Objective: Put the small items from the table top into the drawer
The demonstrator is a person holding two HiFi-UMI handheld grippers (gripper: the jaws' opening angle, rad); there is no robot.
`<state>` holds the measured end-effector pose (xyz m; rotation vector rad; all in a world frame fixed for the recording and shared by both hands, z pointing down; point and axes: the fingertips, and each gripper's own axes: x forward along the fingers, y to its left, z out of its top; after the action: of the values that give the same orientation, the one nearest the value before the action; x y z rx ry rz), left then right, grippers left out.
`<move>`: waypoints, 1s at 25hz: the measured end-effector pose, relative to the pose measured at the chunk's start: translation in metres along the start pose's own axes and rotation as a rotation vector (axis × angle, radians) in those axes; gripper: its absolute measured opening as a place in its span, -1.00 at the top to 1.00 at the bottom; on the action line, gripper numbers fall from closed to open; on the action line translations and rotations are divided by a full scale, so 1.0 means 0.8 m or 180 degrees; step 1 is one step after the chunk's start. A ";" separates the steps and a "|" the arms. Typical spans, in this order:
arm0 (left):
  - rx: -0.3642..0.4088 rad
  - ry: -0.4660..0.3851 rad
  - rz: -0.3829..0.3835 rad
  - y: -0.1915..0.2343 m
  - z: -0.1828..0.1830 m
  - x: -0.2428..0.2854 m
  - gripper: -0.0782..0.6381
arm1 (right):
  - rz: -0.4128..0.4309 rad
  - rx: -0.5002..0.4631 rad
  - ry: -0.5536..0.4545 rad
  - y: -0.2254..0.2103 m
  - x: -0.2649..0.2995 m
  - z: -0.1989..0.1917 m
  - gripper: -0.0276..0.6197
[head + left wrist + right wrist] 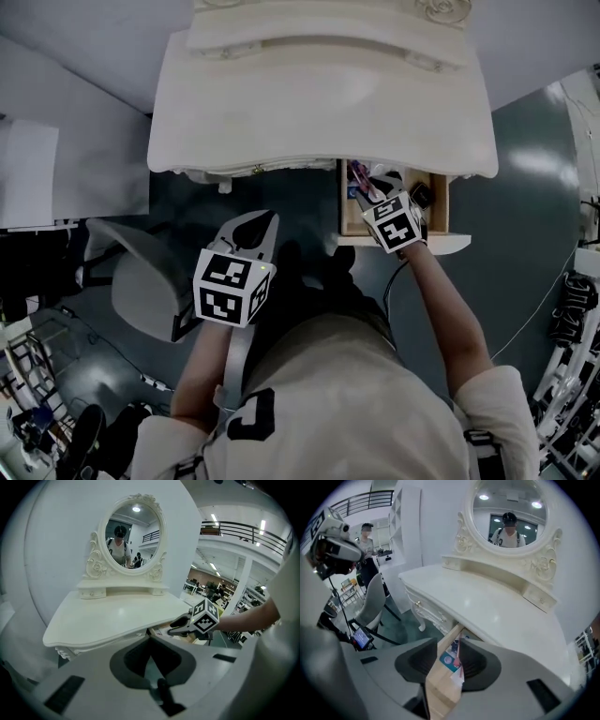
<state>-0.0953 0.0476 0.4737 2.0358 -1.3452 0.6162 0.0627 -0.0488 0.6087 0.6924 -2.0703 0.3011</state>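
The white dressing table's top (319, 103) is bare. Under its right front edge a wooden drawer (345, 223) stands pulled out, with small packets (362, 178) and a dark item (420, 195) inside. My right gripper (367, 193) hovers above the drawer, open, with nothing between its jaws. In the right gripper view, the right gripper (450, 641) looks down on the drawer's side wall (440, 681) and a blue and red packet (451, 660). My left gripper (267, 217) hangs in front of the table, left of the drawer, shut and empty; its tips (150, 638) meet.
An oval mirror (133, 534) on a raised shelf stands at the back of the table. A grey chair (141, 281) sits on the floor to my left. Equipment and cables (572, 319) line the right edge. The left gripper view shows the right gripper (172, 629) over the drawer.
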 end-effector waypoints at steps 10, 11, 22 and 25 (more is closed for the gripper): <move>0.0165 -0.0080 -0.0222 -0.005 0.009 -0.007 0.63 | -0.0036 0.1021 -0.0481 0.048 -0.079 0.013 0.44; 0.0205 -0.0073 -0.0268 -0.008 0.010 -0.006 0.63 | -0.0040 0.1092 -0.0488 0.056 -0.086 0.007 0.44; 0.0728 0.0110 -0.0865 -0.068 0.013 0.023 0.63 | -0.0590 0.2054 -0.0199 0.069 -0.138 -0.135 0.44; 0.0845 0.0144 -0.0985 -0.086 0.014 0.029 0.63 | -0.0706 0.2361 -0.0046 0.067 -0.141 -0.185 0.44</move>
<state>-0.0223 0.0451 0.4651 2.3646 -0.9328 0.7233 0.1828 0.1035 0.6012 1.3495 -1.8483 0.9575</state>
